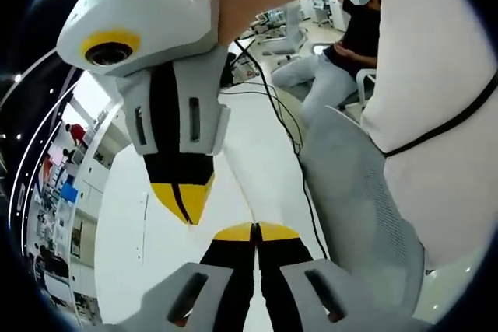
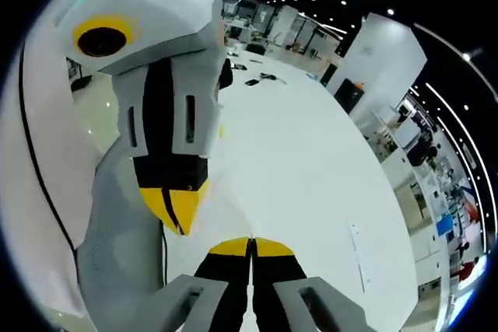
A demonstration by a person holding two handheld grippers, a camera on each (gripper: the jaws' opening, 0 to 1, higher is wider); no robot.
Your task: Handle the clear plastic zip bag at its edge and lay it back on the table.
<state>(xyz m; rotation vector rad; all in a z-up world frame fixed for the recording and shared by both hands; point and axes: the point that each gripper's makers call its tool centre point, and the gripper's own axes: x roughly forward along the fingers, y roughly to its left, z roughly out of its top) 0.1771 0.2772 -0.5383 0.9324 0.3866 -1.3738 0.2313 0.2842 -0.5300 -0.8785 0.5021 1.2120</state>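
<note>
Hanging as a faint, almost invisible film, the clear plastic zip bag (image 1: 237,184) seems to span the short gap between the 2 grippers. In the left gripper view it reads as a pale band with soft edges; in the right gripper view only a few light creases (image 2: 220,192) give it away, so its full outline cannot be told. It is off the white table (image 1: 156,215), which lies beyond and below both tools.

The left gripper (image 1: 255,231) has its yellow-tipped jaws pressed together, and the film appears to run into them. The right gripper (image 1: 185,206) is likewise clenched, its tips closed to a thin line. I judge each to be pinching the bag's edge, though the plastic is too clear to be sure.

The 2 tips sit near each other, pointing roughly toward one another, so the held edge looks to run straight from one tip to the other. Neither is clearly nearer the table, so laying the bag down likely calls for lowering both together, that edge level, before either lets go.
</note>
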